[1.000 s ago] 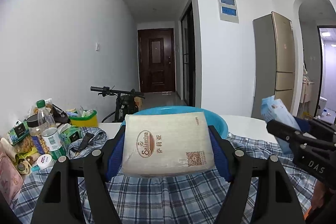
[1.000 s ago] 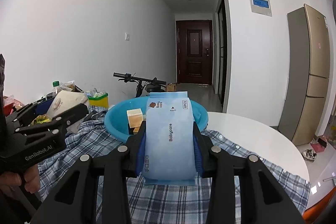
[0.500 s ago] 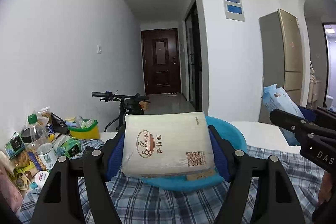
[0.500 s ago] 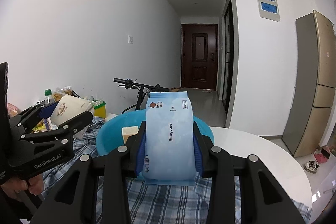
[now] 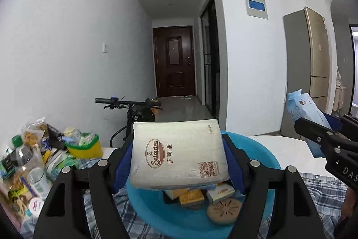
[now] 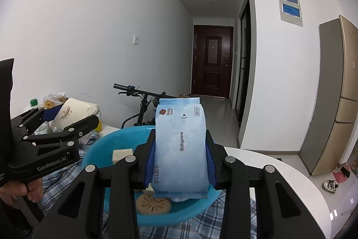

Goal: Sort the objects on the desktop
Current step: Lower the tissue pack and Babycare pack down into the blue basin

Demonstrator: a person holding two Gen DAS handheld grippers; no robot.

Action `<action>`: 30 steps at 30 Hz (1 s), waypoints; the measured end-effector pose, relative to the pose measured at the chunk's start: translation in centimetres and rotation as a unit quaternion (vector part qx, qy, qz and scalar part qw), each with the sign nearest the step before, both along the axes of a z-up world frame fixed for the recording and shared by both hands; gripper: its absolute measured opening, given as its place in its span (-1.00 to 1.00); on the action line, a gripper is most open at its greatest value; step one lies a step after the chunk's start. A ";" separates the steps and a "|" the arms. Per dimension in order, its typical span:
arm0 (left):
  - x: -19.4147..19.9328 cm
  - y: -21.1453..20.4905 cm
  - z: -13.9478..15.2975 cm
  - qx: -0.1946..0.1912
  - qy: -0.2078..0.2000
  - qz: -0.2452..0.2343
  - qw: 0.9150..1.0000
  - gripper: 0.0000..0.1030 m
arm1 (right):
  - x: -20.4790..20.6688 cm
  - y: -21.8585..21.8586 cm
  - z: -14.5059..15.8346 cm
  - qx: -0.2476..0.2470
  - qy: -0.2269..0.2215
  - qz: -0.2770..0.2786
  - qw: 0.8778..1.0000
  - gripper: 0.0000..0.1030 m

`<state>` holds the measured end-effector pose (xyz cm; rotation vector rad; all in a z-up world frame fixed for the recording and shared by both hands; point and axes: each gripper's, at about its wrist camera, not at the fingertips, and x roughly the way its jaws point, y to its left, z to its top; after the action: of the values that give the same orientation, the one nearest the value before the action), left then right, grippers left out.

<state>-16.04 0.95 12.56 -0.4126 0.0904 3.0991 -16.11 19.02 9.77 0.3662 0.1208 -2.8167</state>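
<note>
My left gripper (image 5: pixel 177 156) is shut on a beige Saizeriya napkin pack (image 5: pixel 179 155), held flat over the blue plastic basin (image 5: pixel 266 174). In the right wrist view my right gripper (image 6: pixel 180 153) is shut on a light-blue Babycare wet-wipe pack (image 6: pixel 180 145), upright over the same basin (image 6: pixel 100 149). The basin holds small boxes (image 5: pixel 220 192) and a round brown perforated lid (image 5: pixel 224 211). Each gripper shows at the edge of the other's view, the right one (image 5: pixel 322 127) at right, the left one (image 6: pixel 60 124) at left.
The basin sits on a blue plaid cloth (image 5: pixel 322 196) over a round white table (image 6: pixel 275 171). A pile of snacks, bottles and a yellow-green tub (image 5: pixel 86 147) crowds the table's left side. A bicycle (image 5: pixel 134 109) stands behind. A person's hand (image 6: pixel 20 190) holds the left gripper.
Both grippers have moved forward with their packs, from over the plaid cloth to over the basin; its contents now show below them. Neither grip has changed.
</note>
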 end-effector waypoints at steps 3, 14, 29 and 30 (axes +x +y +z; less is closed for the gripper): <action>-2.1 0.2 -0.1 0.001 -0.012 -0.008 1.000 0.46 | -1.6 0.0 0.2 -0.007 -0.004 -0.006 1.000 -0.29; -7.2 -0.4 -0.4 0.005 -0.005 0.007 1.000 0.46 | -6.2 -1.9 1.7 -0.042 -0.008 0.012 0.999 -0.29; -11.4 -3.0 0.1 0.036 0.001 0.023 0.999 0.46 | -10.3 -2.2 1.3 -0.045 -0.037 0.015 0.998 -0.29; -11.5 -3.1 0.1 0.036 0.001 0.024 0.999 0.46 | -10.4 -2.1 1.2 -0.045 -0.039 0.015 0.998 -0.29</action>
<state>-27.50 -2.12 12.66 -0.4163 -0.0308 3.1378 -26.47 16.88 10.96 0.4484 -0.0158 -2.7635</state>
